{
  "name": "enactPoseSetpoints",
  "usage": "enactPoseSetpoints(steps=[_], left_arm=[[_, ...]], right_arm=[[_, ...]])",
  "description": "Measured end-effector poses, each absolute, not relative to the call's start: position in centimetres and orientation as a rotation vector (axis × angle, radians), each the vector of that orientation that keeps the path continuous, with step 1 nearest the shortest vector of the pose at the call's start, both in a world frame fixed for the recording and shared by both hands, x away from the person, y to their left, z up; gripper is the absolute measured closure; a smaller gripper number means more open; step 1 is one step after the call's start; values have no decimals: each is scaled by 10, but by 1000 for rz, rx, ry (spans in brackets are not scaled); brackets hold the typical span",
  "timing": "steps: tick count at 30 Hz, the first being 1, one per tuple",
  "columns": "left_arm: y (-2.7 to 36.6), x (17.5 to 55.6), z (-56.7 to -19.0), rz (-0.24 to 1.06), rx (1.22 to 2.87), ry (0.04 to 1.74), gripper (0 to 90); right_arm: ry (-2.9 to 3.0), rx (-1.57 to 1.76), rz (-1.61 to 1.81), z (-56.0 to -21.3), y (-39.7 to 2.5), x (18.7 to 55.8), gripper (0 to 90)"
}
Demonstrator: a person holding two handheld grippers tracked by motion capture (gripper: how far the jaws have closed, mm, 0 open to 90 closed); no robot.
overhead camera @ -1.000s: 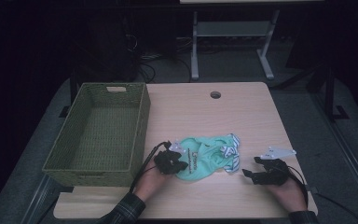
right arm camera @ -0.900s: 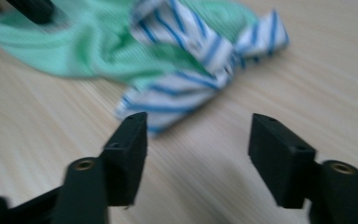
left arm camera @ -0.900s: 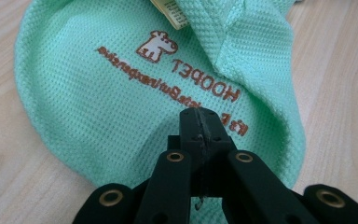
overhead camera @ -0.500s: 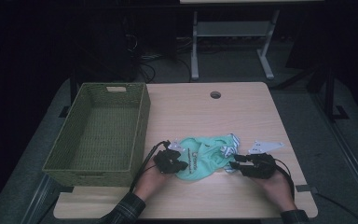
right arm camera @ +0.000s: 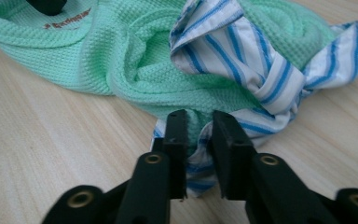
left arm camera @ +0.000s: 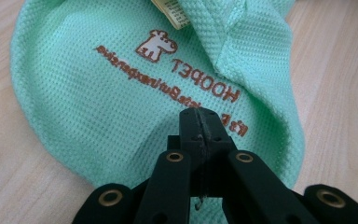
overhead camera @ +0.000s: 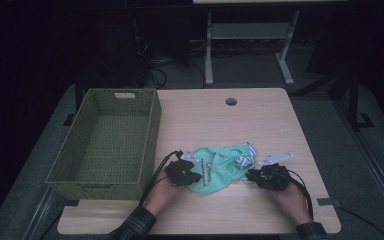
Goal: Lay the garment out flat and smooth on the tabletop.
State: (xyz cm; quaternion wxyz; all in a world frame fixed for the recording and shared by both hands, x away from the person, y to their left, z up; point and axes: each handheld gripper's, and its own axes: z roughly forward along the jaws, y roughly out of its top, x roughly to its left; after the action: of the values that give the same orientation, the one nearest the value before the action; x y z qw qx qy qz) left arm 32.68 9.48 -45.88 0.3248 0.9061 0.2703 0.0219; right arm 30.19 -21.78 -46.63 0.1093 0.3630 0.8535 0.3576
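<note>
1. While my left claw (left arm camera: 200, 122) stays out of it, pinched flat on the mint fabric with no gap between its jaws, the real work sits with my right claw (right arm camera: 199, 122).
2. That right claw is part open, jaws standing either side of a fold of the striped trim (right arm camera: 242, 60), not yet clamped as far as I can judge.
3. The garment (overhead camera: 219, 167) lies bunched on the counter (overhead camera: 260, 120), just right of the basket (overhead camera: 105, 140) and apart from its wall; the basket holds nothing that I can see.
4. My left claw (overhead camera: 184, 172) grips the garment's end nearer the basket; my right claw (overhead camera: 266, 176) works the far end.
5. To do this well, I should push the right jaws a little deeper so they take both the trim and the mint layer under it, then close squarely.
6. A shallow bite on the thin striped edge alone would likely slip once the cloth takes weight.
7. Once both ends hold, I would lift them together and level, keeping the cloth taut enough not to drag.
8. The basket looks like the goal, so the carry should clear its near wall before lowering.
</note>
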Motion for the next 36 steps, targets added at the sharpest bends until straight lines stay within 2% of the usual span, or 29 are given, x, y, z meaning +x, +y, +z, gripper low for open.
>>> enactPoseSetpoints(steps=[1, 4, 20, 24, 27, 36], left_arm=[[95, 327, -459, 59, 2378, 710, 891], [94, 327, -459, 59, 2379, 711, 893], [94, 326, -458, 57, 2375, 727, 895], [94, 327, -458, 52, 2374, 728, 895], [94, 327, -458, 51, 2375, 725, 895], [94, 329, -459, 38, 2372, 726, 894]], right_arm=[[2495, 1065, 1044, -465, -220, 301, 839], [2481, 1061, 1040, -462, -223, 300, 854], [2493, 1087, 1052, -461, -263, 289, 860], [2505, 1072, 1098, -459, -267, 284, 767], [2470, 1066, 1163, -451, -272, 283, 739], [2407, 1071, 1216, -431, -273, 311, 725]])
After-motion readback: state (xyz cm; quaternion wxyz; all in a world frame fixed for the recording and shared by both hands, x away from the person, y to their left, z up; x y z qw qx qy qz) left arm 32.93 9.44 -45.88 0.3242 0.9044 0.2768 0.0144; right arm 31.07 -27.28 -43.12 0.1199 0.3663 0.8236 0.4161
